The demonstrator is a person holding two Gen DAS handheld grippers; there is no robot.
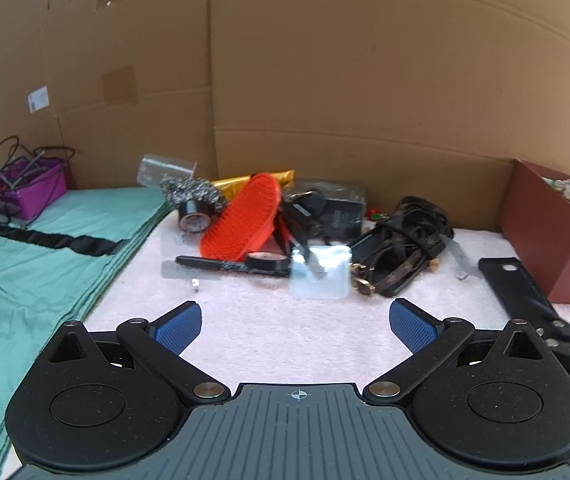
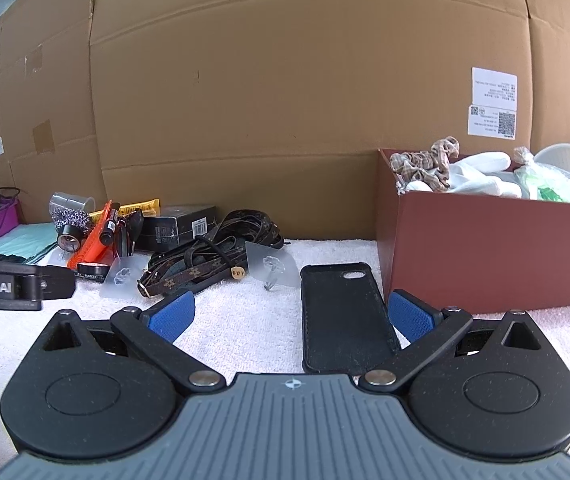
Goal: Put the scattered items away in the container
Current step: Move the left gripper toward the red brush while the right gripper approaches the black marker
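Observation:
A pile of loose items lies on the white towel (image 1: 285,332): an orange brush (image 1: 241,216), a steel scourer (image 1: 191,192), a black marker (image 1: 213,263), a clear adhesive hook (image 1: 319,276) and a brown patterned strap (image 1: 401,252). My left gripper (image 1: 296,326) hovers open in front of the pile, holding nothing. In the right wrist view a black phone case (image 2: 341,316) lies flat beside the dark red box (image 2: 497,252), which holds a scrunchie and white items. My right gripper (image 2: 291,314) is open, with the case's near end by its right finger.
A cardboard wall (image 1: 365,80) closes off the back. A purple basket (image 1: 31,192) with wires sits at far left on a teal cloth (image 1: 45,272). A black box (image 2: 181,226) and a yellow tube (image 2: 141,209) lie behind the pile. The left gripper's body (image 2: 13,286) shows at left.

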